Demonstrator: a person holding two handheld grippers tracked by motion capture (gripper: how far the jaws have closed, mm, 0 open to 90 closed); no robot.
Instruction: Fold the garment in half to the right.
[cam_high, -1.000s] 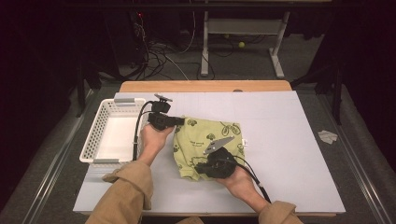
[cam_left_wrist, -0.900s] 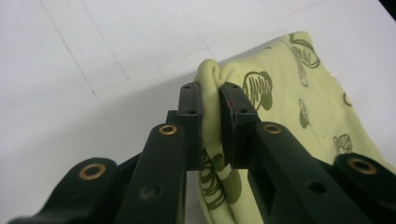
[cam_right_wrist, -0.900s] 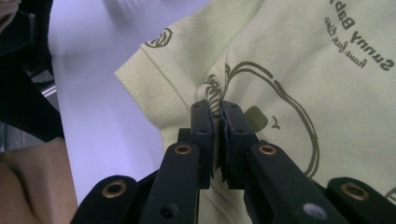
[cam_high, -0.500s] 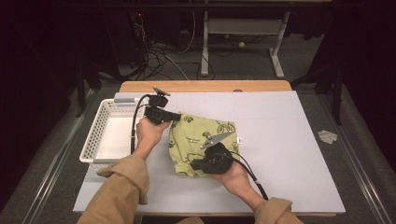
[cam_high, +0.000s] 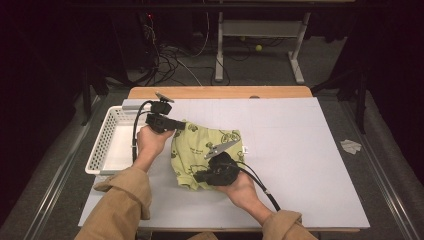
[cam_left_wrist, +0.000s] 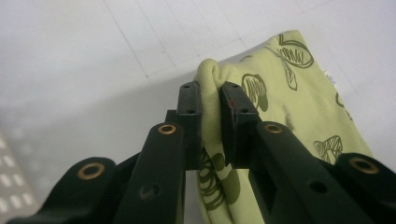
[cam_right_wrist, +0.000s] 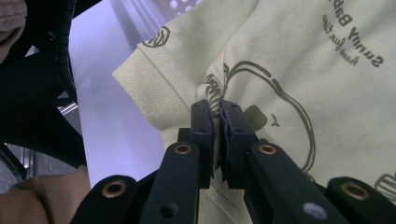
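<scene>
Garment (cam_high: 200, 150): soft yellow-green knit, dark prints | bunched, pinched by both grippers

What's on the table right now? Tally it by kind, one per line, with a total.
Green printed garment: 1
White perforated basket: 1
Black handheld gripper: 2, left gripper and right gripper, each shut on the garment
Total: 4

Tan cuffed sleeves (cam_high: 122, 200); black tongs (cam_left_wrist: 211, 121) with brass-ringed screw holes, black cables.
</scene>
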